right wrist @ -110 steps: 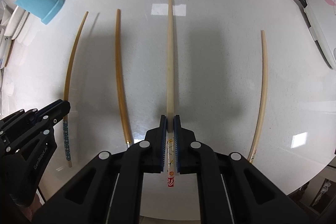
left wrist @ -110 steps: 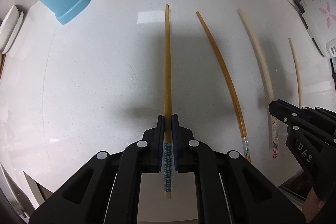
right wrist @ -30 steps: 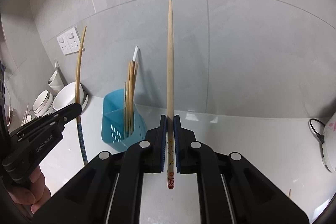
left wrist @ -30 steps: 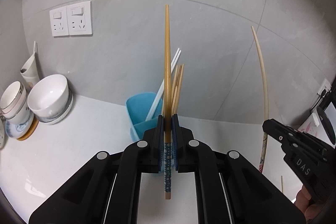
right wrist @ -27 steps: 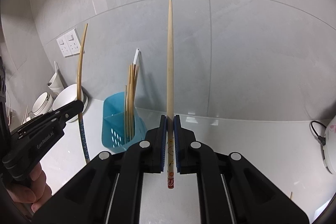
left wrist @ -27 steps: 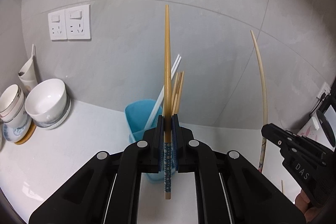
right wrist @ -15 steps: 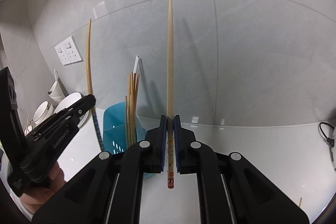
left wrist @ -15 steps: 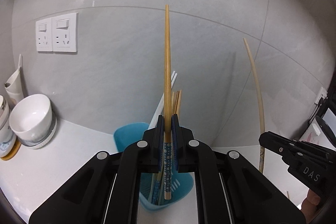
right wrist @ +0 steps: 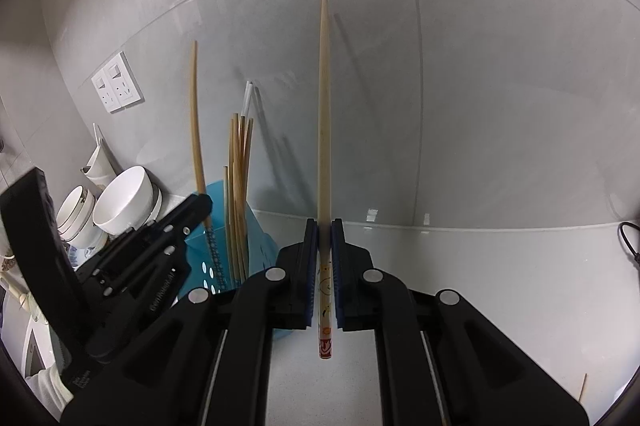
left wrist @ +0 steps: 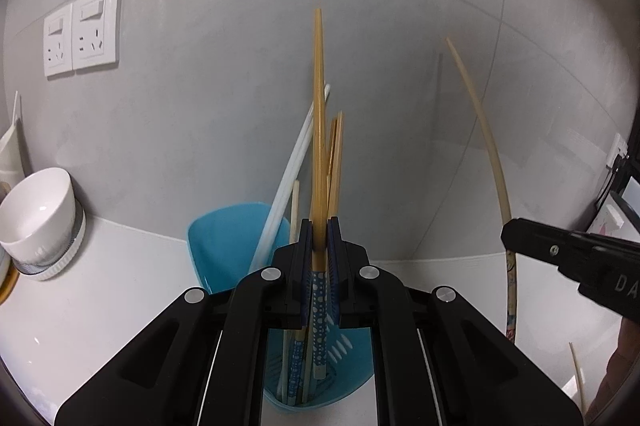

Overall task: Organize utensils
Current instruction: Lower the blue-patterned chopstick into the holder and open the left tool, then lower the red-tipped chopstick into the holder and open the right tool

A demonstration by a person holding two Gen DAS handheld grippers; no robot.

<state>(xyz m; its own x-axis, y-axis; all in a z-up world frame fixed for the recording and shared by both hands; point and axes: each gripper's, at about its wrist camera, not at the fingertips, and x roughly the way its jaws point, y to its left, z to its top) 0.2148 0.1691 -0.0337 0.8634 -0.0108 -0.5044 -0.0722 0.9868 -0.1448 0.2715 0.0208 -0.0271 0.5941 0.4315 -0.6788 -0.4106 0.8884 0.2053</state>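
Standing upright between the dark pads of the left gripper [left wrist: 319, 250], a long amber bamboo chopstick with a blue, white-dotted handle [left wrist: 318, 130] is clamped just above that patterned end, and the handle's tip hangs down inside the light blue perforated plastic utensil holder [left wrist: 218, 246] that sits on the white countertop [left wrist: 100, 286] against the grey tiled wall [left wrist: 200, 86]. Several other wooden chopsticks [left wrist: 335, 154] and a pair of white ones [left wrist: 296, 162] already stand in that holder, leaning toward the wall. Off to the right of the holder, the right gripper [right wrist: 325, 262] is closed on a paler cream chopstick with a red-and-yellow printed handle [right wrist: 324, 130], gripping it near the printed end and holding it upright above bare countertop, well clear of the holder's rim. From the left wrist view this cream chopstick shows as a curved line beside the holder. One more thin pale chopstick [left wrist: 576, 374] lies on the counter at the far right. White ceramic bowls [right wrist: 120, 202] sit stacked to the left of the holder, below a double white wall socket [left wrist: 82, 30].
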